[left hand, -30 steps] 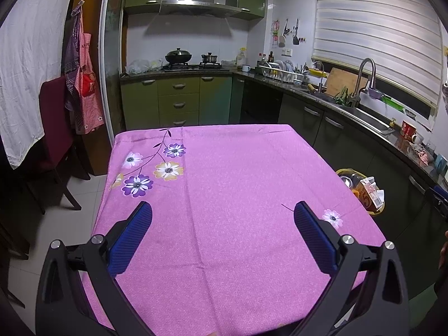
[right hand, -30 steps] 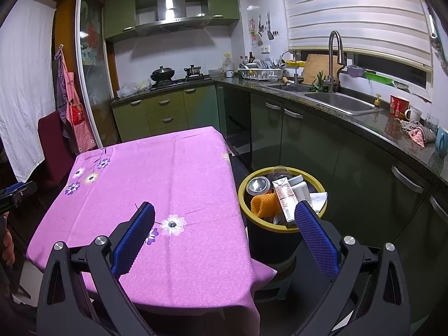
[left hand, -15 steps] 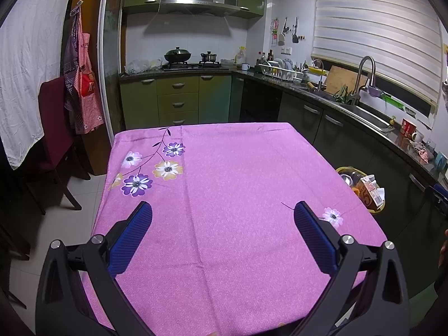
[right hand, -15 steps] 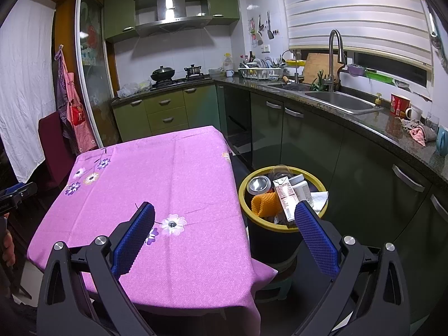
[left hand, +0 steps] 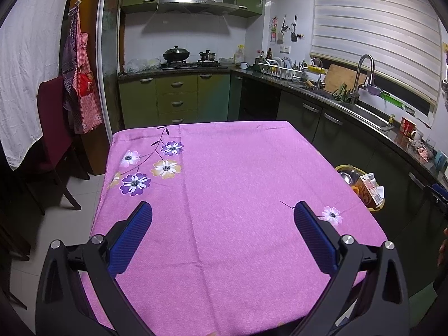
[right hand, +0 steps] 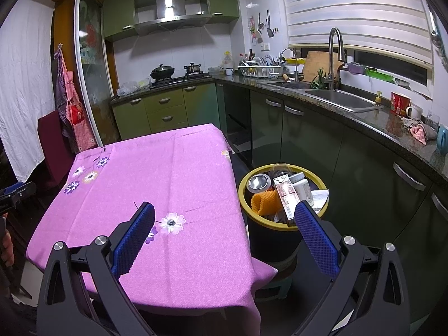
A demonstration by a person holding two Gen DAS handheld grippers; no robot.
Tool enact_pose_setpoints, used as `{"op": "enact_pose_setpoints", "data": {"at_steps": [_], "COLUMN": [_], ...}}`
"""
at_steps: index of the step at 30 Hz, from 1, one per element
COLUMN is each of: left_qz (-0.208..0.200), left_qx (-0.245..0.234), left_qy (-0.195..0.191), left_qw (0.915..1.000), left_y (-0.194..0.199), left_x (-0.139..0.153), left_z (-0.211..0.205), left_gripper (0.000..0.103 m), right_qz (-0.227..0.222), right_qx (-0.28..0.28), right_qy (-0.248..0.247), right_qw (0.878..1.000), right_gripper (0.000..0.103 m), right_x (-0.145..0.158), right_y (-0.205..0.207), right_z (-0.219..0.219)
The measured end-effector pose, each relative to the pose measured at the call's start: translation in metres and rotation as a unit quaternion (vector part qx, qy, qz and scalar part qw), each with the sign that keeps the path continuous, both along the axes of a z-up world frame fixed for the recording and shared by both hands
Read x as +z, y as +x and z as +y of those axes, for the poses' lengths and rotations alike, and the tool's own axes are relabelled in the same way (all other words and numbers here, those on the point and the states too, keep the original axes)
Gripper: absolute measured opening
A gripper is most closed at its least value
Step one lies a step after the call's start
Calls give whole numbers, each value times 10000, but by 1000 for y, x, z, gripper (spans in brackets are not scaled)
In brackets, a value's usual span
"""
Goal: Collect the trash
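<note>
Blue ribbed pads line both claws. The left gripper [left hand: 223, 212] hovers with its jaws spread wide apart and nothing between them, above the near part of the pink tablecloth [left hand: 229, 190]; compared with the view one second earlier, the cloth's far edge sits slightly higher in the picture, otherwise the framing matches. The right gripper [right hand: 224, 214] is likewise spread apart and empty, straddling the near right corner of the cloth and the yellow-rimmed bin [right hand: 282, 224]; its view is essentially unchanged from a second ago.

Just beyond the right claw's right finger, the bin stands off the table's right edge, on a low stool. It holds the collected trash: an orange ridged piece [right hand: 264, 201], a milk carton [right hand: 284, 194] standing tilted, a metal can [right hand: 259, 181], a white bottle [right hand: 302, 186], a clear plastic item at the far rim and white paper at the right rim. From the left claw the bin appears to the right, partly hidden by the table edge.

Farther ahead lie green cabinets [right hand: 165, 109] and a stove with a wok [right hand: 162, 70]; to the right, a sink [right hand: 340, 99] and faucet.
</note>
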State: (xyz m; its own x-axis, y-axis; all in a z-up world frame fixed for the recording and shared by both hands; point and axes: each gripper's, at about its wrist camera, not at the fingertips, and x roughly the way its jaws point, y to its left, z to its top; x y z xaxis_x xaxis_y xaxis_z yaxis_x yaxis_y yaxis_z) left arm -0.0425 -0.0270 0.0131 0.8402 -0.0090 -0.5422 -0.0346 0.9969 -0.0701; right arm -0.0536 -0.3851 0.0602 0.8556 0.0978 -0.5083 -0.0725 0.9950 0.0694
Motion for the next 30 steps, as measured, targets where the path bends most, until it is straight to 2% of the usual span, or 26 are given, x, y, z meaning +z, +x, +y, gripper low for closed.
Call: {"op": "enact_pose_setpoints", "data": {"at_steps": [22, 30], "left_qz": [16, -118], "left_qx": [17, -82], "left_qy": [-18, -254], "left_qw": [10000, 9996], "left_y": [2, 1], "left_x": [-3, -3], "left_z": [0, 3], "left_gripper": [97, 97], "right_qz": [77, 116], "right_qx": [23, 31], "right_qy": [-25, -37], "right_qw": [10000, 9999], "right_gripper": [98, 98], "right_x": [-5, -9], "right_y": [4, 7], "right_z": [1, -1]}}
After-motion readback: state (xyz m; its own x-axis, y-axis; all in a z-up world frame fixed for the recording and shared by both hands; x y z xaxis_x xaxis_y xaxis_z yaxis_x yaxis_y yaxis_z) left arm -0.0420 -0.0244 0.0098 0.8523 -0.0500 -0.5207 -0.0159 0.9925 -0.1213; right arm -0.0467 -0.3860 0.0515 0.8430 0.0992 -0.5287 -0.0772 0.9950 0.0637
